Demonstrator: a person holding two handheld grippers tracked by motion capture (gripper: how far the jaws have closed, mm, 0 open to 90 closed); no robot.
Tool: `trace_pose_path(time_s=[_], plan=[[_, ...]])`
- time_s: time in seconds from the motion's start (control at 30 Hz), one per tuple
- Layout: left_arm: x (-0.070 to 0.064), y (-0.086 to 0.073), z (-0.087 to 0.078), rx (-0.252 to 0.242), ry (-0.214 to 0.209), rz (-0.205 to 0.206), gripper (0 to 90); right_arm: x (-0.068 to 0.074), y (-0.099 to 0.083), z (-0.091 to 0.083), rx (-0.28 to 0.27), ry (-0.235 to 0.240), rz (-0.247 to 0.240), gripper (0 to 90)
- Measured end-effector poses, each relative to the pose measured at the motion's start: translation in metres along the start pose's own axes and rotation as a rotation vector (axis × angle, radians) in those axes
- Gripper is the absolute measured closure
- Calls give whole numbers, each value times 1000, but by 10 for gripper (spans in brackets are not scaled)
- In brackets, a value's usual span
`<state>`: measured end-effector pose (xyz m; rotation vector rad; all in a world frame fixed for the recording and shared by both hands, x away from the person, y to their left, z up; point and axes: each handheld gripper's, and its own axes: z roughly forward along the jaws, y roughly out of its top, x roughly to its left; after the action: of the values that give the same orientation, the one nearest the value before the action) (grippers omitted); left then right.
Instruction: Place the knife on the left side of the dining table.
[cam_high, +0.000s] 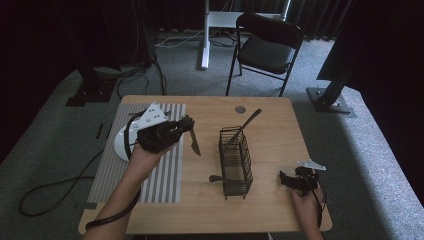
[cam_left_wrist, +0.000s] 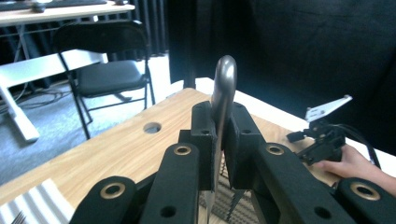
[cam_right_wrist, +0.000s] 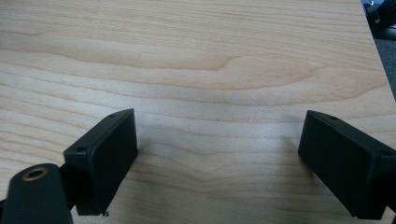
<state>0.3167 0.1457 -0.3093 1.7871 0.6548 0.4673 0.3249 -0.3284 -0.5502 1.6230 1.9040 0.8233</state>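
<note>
My left gripper (cam_high: 187, 125) hovers above the striped mat's right edge, shut on a metal knife (cam_high: 195, 144) that hangs down and to the right. In the left gripper view the jaws (cam_left_wrist: 222, 121) clamp the knife (cam_left_wrist: 224, 81), whose rounded end rises above them. A black wire cutlery basket (cam_high: 235, 161) stands mid-table to the knife's right. One utensil (cam_high: 250, 121) leans out of its far end and another handle (cam_high: 217, 178) pokes out at its near left. My right gripper (cam_high: 284, 179) rests low by the table's right front, open, with bare wood between its fingers (cam_right_wrist: 107, 154).
A grey striped mat (cam_high: 160, 172) covers the table's left part, with a white plate (cam_high: 121, 144) on it under my left hand. A round cable hole (cam_high: 240, 108) sits near the far edge. A black folding chair (cam_high: 267, 47) stands beyond the table (cam_high: 272, 140).
</note>
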Motion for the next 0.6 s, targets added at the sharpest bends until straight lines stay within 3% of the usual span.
trace_pose_path(time_s=[0.43,0.6], plan=[[24,-42,-14,22,102,-96,836,0,0,0,-1,0,1,112],[33,-70,-19,50,144,-149,837,0,0,0,0,1,3,112]])
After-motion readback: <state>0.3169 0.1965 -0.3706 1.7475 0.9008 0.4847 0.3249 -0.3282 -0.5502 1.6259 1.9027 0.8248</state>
